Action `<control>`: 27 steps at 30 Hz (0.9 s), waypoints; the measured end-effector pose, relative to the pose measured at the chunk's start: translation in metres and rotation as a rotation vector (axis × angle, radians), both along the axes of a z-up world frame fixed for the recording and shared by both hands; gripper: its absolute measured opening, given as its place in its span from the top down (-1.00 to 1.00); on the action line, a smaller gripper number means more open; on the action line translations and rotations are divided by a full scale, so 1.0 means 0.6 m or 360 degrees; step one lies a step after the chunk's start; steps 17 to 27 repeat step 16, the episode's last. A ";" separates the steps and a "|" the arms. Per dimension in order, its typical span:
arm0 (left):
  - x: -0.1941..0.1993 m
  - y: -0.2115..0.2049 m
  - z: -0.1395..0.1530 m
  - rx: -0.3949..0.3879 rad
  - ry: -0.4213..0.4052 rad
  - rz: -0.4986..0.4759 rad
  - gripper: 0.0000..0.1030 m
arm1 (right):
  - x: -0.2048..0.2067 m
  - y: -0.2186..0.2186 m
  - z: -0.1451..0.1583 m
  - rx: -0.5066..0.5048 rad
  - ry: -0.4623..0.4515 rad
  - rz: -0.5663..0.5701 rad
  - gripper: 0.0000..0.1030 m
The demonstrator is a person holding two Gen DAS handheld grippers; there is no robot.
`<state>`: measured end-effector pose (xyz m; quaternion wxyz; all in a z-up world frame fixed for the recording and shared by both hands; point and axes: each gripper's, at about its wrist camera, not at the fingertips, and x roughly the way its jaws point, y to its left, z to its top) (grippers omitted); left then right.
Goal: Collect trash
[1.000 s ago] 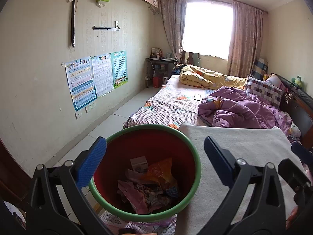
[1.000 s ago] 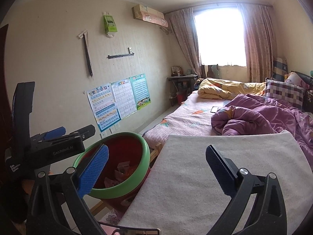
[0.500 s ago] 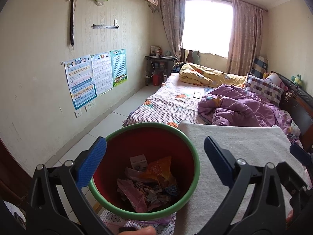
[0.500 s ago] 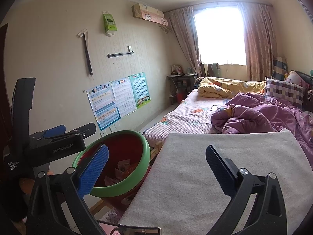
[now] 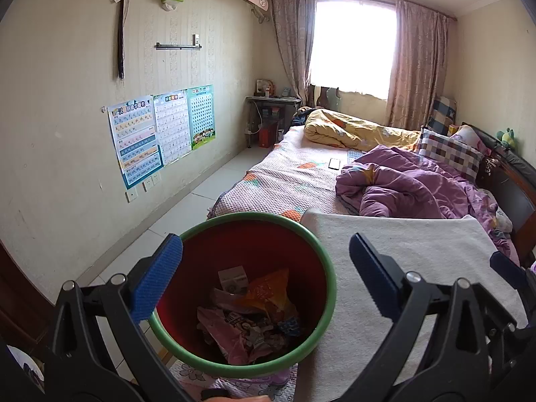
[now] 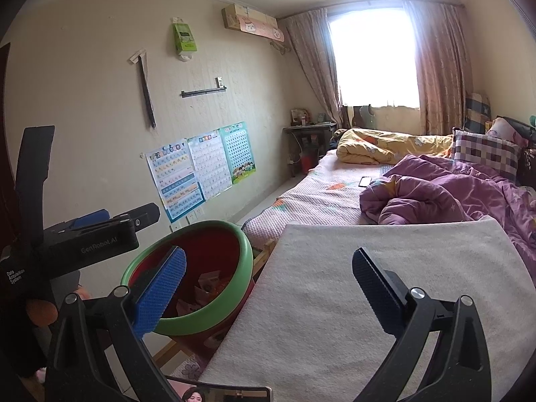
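A red bin with a green rim (image 5: 321, 264) (image 6: 246, 258) stands beside the bed's near corner. Inside it lie crumpled wrappers (image 5: 254, 315), orange, pink and white. My left gripper (image 5: 264, 274) hangs open just above the bin's mouth, nothing between its blue pads. My right gripper (image 6: 268, 288) is open too, over the white felt mat (image 6: 368, 284) on the bed, with nothing held. The left gripper's black body (image 6: 87, 238) shows at the left of the right wrist view.
The white mat (image 5: 418, 251) covers the bed's near end. Beyond it lie a purple quilt (image 5: 402, 184), a yellow quilt (image 5: 351, 130), a checked pillow (image 5: 449, 154) and a phone (image 5: 334, 163). Posters (image 5: 160, 130) hang on the left wall above a tiled floor strip (image 5: 187, 207). A small table (image 5: 271, 114) stands by the window.
Both views have shifted only slightly; the left gripper sits a little higher over the bin. Both grippers stay open and empty.
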<state>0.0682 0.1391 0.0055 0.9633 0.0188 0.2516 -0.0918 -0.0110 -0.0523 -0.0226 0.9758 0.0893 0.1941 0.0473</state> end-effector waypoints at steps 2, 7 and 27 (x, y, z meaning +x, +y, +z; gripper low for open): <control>-0.001 -0.002 0.000 0.0000 0.0001 0.0000 -0.89 | 0.000 0.000 0.000 0.0001 -0.0001 0.0001 -0.87; -0.004 -0.008 0.003 -0.0002 0.0001 -0.0010 -0.89 | 0.001 -0.002 -0.001 0.0001 0.0006 0.0000 -0.87; 0.006 -0.009 0.002 0.0004 0.0069 0.0081 -0.89 | 0.005 -0.019 -0.009 -0.0001 0.0054 -0.0040 -0.87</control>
